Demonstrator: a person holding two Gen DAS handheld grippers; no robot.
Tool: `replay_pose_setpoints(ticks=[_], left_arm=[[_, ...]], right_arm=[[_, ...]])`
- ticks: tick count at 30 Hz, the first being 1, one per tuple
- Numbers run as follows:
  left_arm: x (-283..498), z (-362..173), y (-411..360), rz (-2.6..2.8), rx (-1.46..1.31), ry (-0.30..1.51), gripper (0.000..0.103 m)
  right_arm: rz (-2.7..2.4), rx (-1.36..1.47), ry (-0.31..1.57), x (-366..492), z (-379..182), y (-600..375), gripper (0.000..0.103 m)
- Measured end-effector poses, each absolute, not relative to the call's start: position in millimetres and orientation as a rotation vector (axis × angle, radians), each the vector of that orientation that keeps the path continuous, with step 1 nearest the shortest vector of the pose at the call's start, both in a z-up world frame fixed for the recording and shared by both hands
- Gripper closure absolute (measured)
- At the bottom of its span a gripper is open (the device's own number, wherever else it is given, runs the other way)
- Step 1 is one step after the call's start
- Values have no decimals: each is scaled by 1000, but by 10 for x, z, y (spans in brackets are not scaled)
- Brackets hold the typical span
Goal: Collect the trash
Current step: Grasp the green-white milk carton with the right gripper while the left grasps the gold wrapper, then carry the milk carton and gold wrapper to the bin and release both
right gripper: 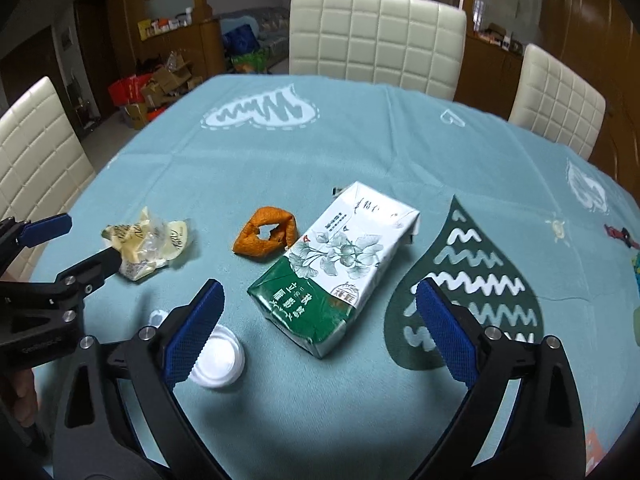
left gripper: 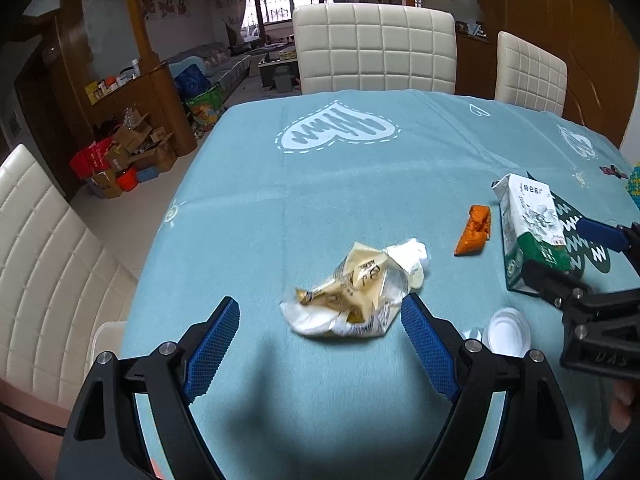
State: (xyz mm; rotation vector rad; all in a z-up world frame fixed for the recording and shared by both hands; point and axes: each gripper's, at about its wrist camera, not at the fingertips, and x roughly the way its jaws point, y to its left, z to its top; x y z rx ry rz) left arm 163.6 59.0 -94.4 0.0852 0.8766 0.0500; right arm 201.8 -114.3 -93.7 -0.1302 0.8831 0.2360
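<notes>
Nearest, the left gripper [left gripper: 320,320] stands spread wide over the blue tablecloth [left gripper: 340,184], the crumpled plastic wrapper [left gripper: 354,292] lying just ahead between its fingertips, unpinched. The right gripper [right gripper: 320,304] is likewise spread, empty, the green-and-white tissue pack [right gripper: 336,268] lying ahead between its tips. A white lid [right gripper: 218,362] lies by its left finger. Farther off lies an orange peel [right gripper: 266,238]; beyond, white quilted chairs [right gripper: 376,36].

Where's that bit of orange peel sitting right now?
The orange peel lies on the blue tablecloth mid-table in the right wrist view, between the crumpled wrapper and the green-and-white carton.
</notes>
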Motion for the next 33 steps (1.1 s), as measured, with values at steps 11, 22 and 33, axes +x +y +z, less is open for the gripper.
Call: replay_pose_setpoints(ticks=[11,22,33], left_arm=[[1654,-1074,456,26,156,884,68],[1177,-746,422,5,204,799,77],[705,-513,838,85,182,737,77]], right_arm=[[188,-61,927,2030,-1039,-1379,44],[266,-119,832,1664,-720,-1244,44],[397,-217,760,1230,-474,-634,44]])
